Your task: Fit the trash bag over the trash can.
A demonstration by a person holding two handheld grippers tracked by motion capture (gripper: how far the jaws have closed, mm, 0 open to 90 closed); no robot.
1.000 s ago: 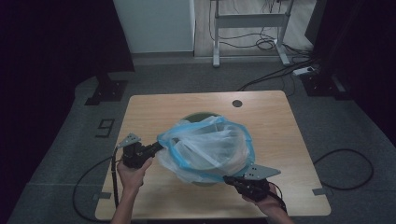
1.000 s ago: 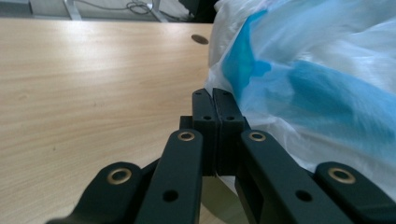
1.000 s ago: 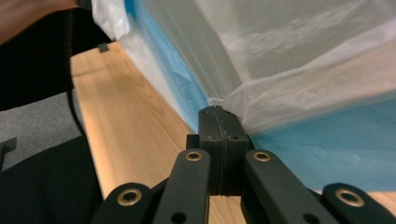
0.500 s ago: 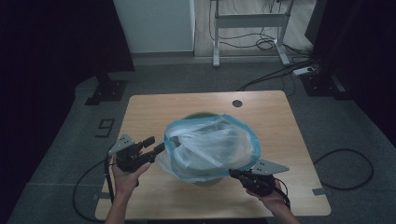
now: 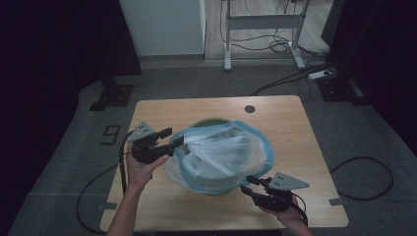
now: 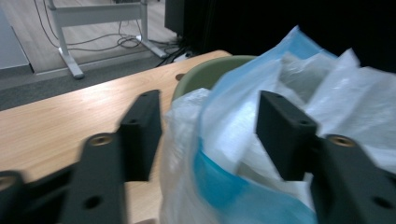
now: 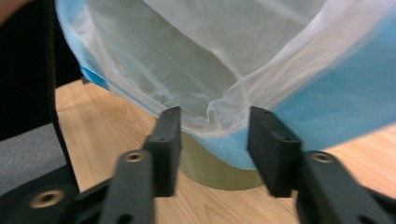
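While the blue-rimmed plastic bag (image 5: 221, 157) drapes over the green bin (image 5: 209, 123) near the middle of the desk (image 5: 290, 123), both tools stand with their jaws apart, having just been opening. The left gripper (image 5: 172, 138) hovers at the bag's left rim, and in the left gripper view a fold of the blue hem (image 6: 233, 186) lies between its jaws without being pinched. The right gripper (image 5: 252, 184) sits low near the front edge of the desk; in the right gripper view the film bunches between its jaws, apart from both pads. The step in hand looks like fitting the liner over the bin's mouth, so the sensible way is to take fresh hold of the hem itself, not the thin clear film, on opposite sides, then draw it outward and down evenly so the rim does not spring back or tear. Part of the bin's rim is bare at the back, so that side probably needs attention. The desk is pale wood with a round cable hole (image 5: 250, 108) near its back edge, standing on grey carpet; a white desk frame (image 5: 263, 22), cables (image 5: 295, 78) and dark curtains lie beyond.
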